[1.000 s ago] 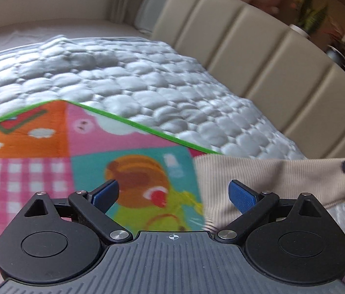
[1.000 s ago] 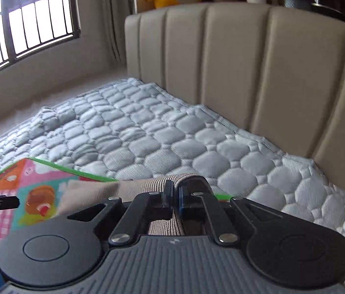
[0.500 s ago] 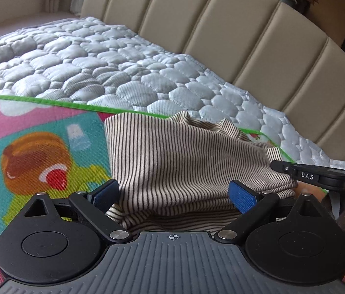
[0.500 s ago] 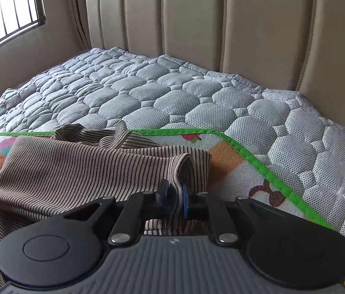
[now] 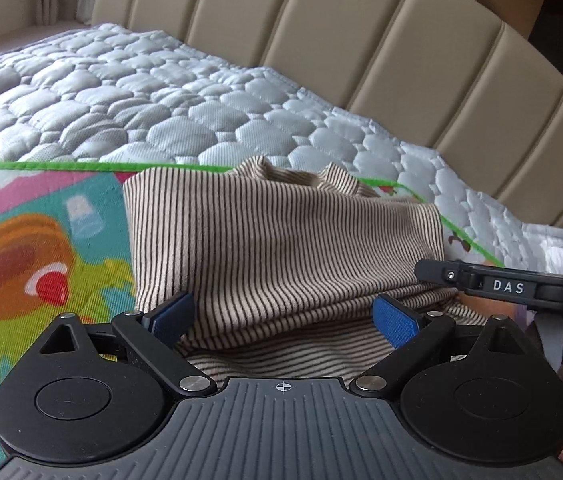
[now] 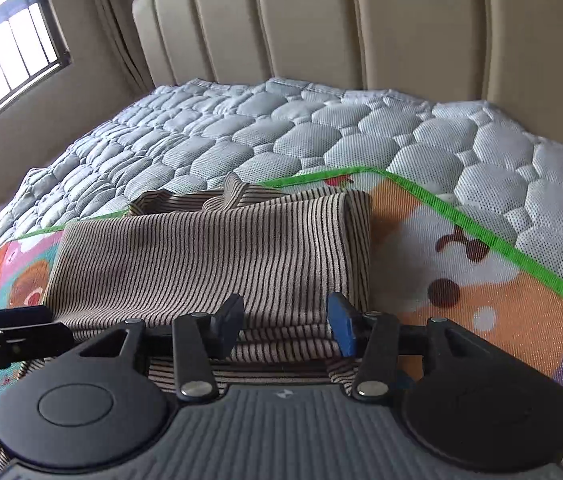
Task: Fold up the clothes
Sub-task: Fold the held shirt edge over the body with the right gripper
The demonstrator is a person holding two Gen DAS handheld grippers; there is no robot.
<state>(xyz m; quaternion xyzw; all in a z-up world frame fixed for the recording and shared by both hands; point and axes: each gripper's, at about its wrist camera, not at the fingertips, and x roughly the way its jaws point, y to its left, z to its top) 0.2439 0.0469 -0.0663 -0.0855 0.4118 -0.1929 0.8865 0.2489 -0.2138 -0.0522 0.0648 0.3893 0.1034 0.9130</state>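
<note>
Quilted mattress [image 6: 321, 136] carries a cartoon play mat [image 6: 461, 280]; your striped garment [image 5: 281, 248] lies folded on the mat's far corner. Your left gripper [image 5: 283, 316] stands spread wide over its near edge, clamping nothing. Your right gripper [image 6: 285, 322] is opening, garment layers between the pads, unpressed.

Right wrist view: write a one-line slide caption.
Right gripper opening over the folded striped garment on a cartoon play mat.
</note>
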